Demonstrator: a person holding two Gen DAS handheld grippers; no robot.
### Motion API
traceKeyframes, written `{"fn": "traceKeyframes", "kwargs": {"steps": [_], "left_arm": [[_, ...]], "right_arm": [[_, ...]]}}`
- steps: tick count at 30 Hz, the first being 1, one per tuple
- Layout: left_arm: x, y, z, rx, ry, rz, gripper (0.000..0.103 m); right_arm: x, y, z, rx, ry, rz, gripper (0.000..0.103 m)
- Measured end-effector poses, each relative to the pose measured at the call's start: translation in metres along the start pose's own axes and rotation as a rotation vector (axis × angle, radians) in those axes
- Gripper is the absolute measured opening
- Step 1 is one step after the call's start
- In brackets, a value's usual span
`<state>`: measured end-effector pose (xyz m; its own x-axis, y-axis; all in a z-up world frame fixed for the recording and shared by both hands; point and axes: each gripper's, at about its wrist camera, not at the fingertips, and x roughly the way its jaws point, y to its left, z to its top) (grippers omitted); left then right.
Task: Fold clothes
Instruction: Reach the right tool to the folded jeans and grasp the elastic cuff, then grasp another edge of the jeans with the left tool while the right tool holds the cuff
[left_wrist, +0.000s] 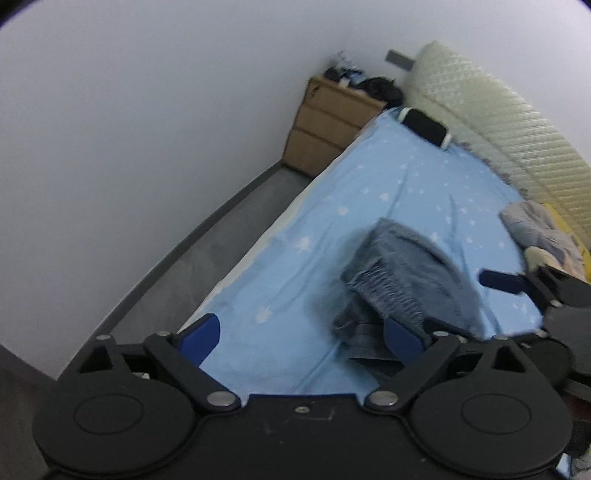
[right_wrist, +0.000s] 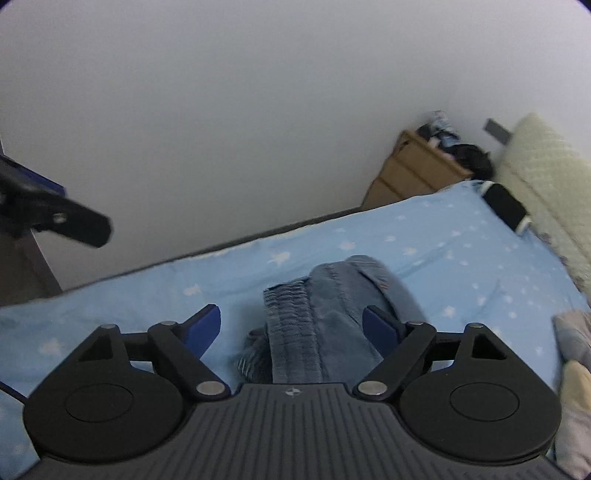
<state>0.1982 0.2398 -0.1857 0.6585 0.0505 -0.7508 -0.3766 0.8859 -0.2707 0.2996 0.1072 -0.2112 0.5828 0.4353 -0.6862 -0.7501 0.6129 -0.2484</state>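
A folded blue-grey garment with an elastic waistband (left_wrist: 402, 280) lies on the light blue star-print bed sheet (left_wrist: 369, 206). It also shows in the right wrist view (right_wrist: 332, 317), just ahead of my fingers. My left gripper (left_wrist: 303, 332) is open and empty above the sheet, its right finger over the garment's near edge. My right gripper (right_wrist: 291, 325) is open and empty, with the garment between and beyond its fingers. The right gripper appears at the right edge of the left wrist view (left_wrist: 517, 284). The left gripper shows at the left of the right wrist view (right_wrist: 55, 218).
A pile of other clothes (left_wrist: 535, 232) lies at the right of the bed. A black roll (left_wrist: 424, 125) and a cream quilted headboard (left_wrist: 498, 122) are at the far end. A wooden drawer unit (left_wrist: 332, 122) stands by the white wall. Grey floor (left_wrist: 166, 280) runs along the bed's left side.
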Motion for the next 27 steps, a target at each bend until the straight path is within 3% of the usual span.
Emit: {"fn": "traceKeyframes", "kwargs": {"steps": [4,8,11,13,14,17,21,27], "left_arm": [[0.019,0.018,0.0,-0.059,0.018,0.007,0.092],[0.031,0.025,0.0,-0.05,0.037,0.038,0.089],[0.04,0.027,0.003,-0.031,0.051,0.06,0.086],[0.045,0.03,0.005,-0.042,0.061,0.069,0.086],[0.047,0.03,0.006,-0.049,0.065,0.066,0.086],[0.057,0.023,0.009,-0.067,0.062,0.031,0.086],[0.082,0.007,0.007,-0.153,0.097,-0.037,0.086],[0.111,-0.047,-0.002,-0.118,0.208,-0.106,0.086]], "right_arm": [[0.041,0.013,0.002,-0.069,0.069,-0.025,0.083],[0.081,0.027,0.003,-0.139,0.138,-0.049,0.071],[0.093,0.027,0.004,-0.156,0.15,-0.055,0.047],[0.081,0.017,0.005,-0.133,0.118,-0.047,0.045],[0.076,0.012,0.005,-0.121,0.102,-0.043,0.027],[0.048,-0.006,0.007,-0.075,0.024,-0.042,0.004],[0.016,-0.057,0.002,0.117,-0.024,-0.042,0.002],[-0.018,-0.13,-0.026,0.364,-0.048,-0.081,0.001]]}}
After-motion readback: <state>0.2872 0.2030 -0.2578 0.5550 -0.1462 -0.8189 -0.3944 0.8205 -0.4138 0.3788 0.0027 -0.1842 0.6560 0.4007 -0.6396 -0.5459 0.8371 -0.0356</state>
